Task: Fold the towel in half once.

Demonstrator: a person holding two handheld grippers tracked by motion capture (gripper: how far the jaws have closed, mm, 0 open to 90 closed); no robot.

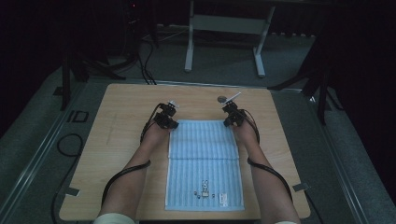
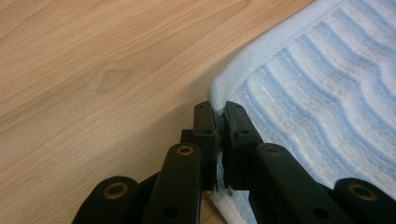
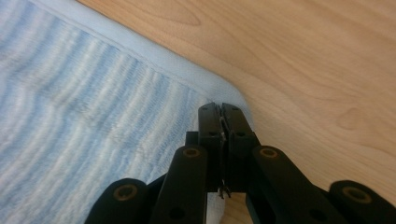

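Note:
A light blue striped towel (image 1: pixel 203 163) lies flat on the wooden table (image 1: pixel 116 140), a small rabbit print near its front edge. My left gripper (image 1: pixel 169 123) is at the towel's far left corner. In the left gripper view its jaws are shut on the towel (image 2: pixel 317 93) corner, with my left gripper (image 2: pixel 219 108) pinching the white hem. My right gripper (image 1: pixel 231 120) is at the far right corner. In the right gripper view my right gripper (image 3: pixel 220 108) has its jaws shut on the towel (image 3: pixel 93 116) corner there. Both forearms reach in along the towel's sides.
A small round grey object (image 1: pixel 222 99) with a white stick lies on the table just beyond the right gripper. Black cables trail from both grippers across the table. A white table frame (image 1: pixel 224 28) and dark stands are on the floor beyond.

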